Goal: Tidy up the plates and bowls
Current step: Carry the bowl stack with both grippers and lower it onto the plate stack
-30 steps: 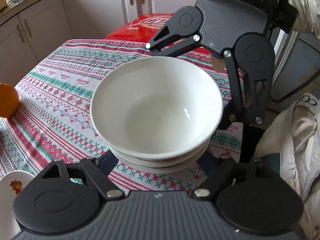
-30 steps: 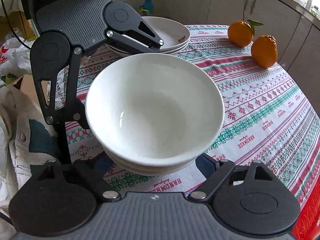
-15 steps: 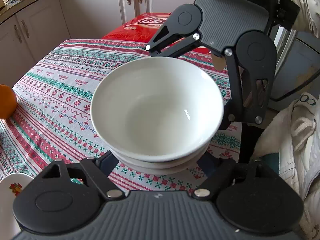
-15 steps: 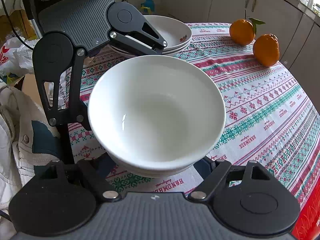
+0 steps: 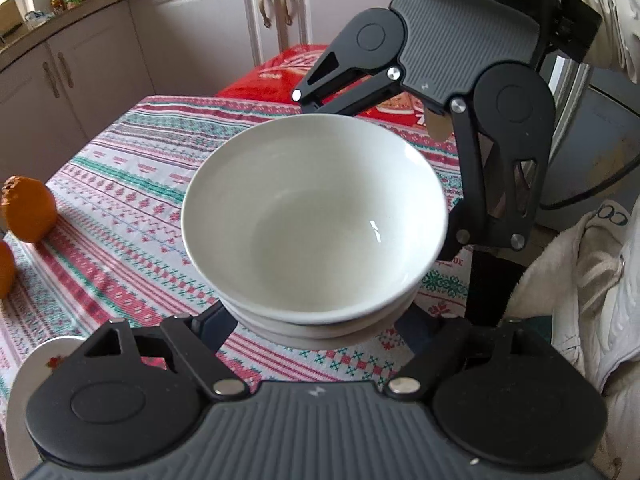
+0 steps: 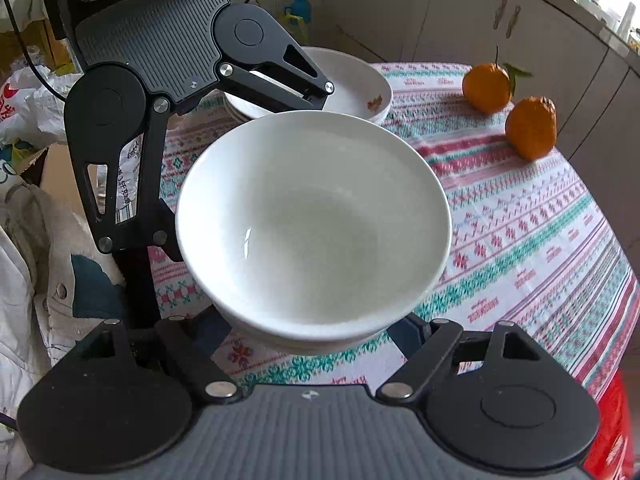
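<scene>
You hold the nested bowls (image 5: 316, 224) above the counter (image 5: 132, 184), each hand-held gripper spread wide around them; the flowered plates (image 6: 352, 88) wait behind, stacked.

Left gripper (image 5: 316, 320) and right gripper (image 6: 308, 328) face each other, jaws spread wide.

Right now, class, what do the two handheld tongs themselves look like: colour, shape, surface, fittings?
Both the left tongs and right tongs are matte black: ribbed grey body plate, round pivot housings, angular linkage arms, silver screw heads. A black cable trails behind the left one.
</scene>
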`<state>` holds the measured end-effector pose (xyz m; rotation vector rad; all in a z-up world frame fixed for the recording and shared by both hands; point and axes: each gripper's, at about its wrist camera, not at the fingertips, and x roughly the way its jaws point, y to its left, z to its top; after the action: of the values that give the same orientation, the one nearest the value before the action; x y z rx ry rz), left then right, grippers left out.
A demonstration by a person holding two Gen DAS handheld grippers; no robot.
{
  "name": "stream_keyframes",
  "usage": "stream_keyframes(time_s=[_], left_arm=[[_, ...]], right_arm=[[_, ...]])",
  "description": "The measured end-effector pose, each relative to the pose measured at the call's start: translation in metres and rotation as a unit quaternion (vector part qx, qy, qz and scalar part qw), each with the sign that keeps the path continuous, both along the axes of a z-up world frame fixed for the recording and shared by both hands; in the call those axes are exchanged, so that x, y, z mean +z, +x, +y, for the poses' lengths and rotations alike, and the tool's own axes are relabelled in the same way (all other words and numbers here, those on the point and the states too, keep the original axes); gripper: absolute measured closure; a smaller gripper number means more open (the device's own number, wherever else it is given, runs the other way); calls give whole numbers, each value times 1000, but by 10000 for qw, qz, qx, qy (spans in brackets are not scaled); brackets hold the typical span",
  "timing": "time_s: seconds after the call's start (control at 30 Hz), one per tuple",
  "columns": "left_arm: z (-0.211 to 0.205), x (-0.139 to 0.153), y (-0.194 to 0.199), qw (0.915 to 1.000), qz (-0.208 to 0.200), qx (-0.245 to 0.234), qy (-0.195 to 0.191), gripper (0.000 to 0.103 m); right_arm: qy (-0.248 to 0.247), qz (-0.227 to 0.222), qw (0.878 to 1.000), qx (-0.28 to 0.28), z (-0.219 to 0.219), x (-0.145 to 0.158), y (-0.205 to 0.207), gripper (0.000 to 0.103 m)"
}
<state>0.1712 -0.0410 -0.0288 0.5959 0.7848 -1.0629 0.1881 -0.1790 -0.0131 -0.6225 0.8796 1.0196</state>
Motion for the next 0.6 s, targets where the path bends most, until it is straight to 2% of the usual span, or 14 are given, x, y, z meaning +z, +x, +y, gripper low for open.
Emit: stream_keyframes(time_s=[0.27, 0.6], left_arm=[[32, 22, -3, 9991, -295, 308, -79, 19], [92, 38, 7, 9925, -637, 1039, -34, 19]], right_arm=[[-44, -310, 9990, 328, 33, 22, 6, 16], [-130, -724, 9921, 1016, 100, 39, 33, 16]])
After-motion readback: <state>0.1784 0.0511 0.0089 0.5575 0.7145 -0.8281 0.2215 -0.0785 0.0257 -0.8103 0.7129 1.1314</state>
